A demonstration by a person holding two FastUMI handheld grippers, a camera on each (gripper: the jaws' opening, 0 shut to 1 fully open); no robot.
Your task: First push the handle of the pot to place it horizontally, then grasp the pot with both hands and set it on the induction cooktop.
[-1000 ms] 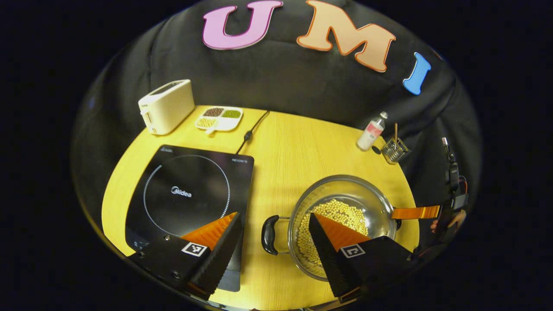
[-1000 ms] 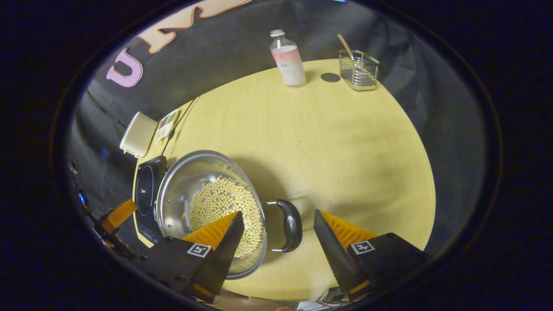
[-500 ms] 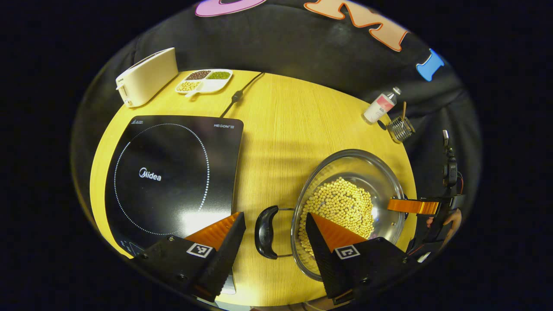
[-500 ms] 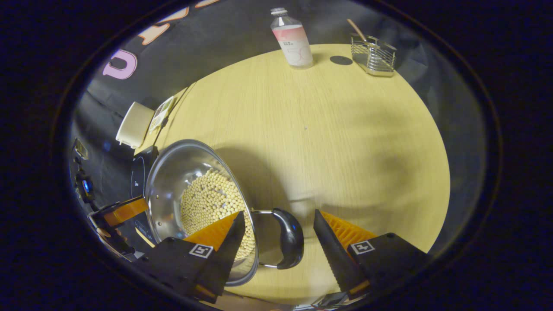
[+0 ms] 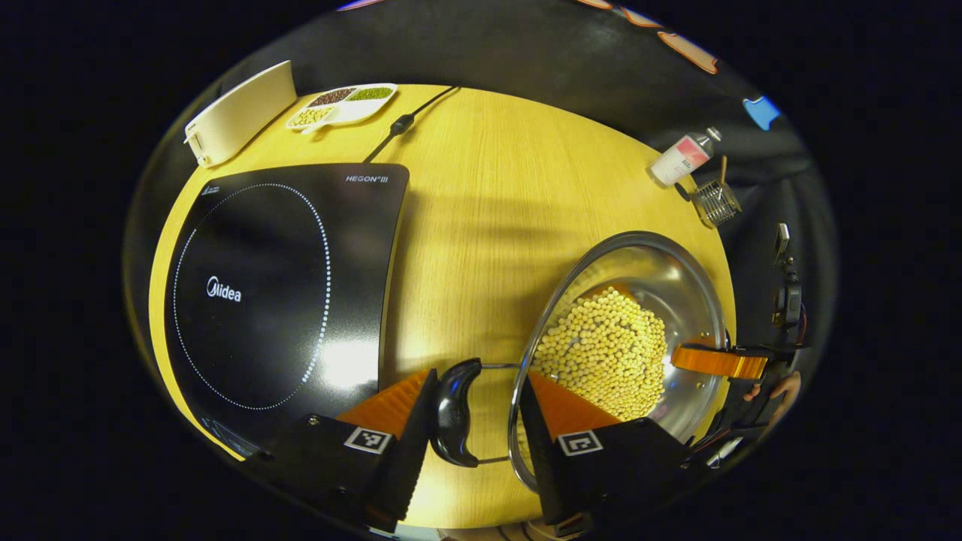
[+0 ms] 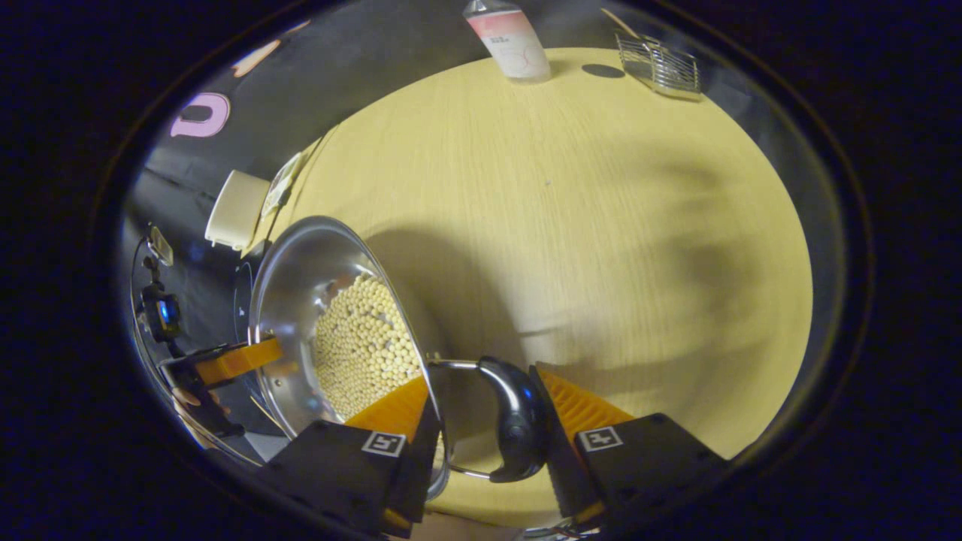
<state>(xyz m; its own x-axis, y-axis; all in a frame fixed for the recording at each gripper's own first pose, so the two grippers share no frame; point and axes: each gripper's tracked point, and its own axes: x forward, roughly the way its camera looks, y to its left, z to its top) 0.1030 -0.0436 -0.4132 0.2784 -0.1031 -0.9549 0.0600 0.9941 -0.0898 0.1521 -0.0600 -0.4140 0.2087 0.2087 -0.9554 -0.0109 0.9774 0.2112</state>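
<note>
The pot (image 5: 624, 353), holding pale beans (image 5: 605, 353), sits at the lower right of the left gripper view, beside the induction cooktop (image 5: 278, 285) at left. The left gripper (image 5: 473, 428) straddles the near black handle (image 5: 453, 412), jaws narrowed around it and the rim; whether both press I cannot tell. In the right gripper view the right gripper (image 6: 492, 432) brackets the other handle (image 6: 518, 421) likewise. The two-handed grasp seems in hand; next comes closing firmly, then a level lift toward the cooktop.
</note>
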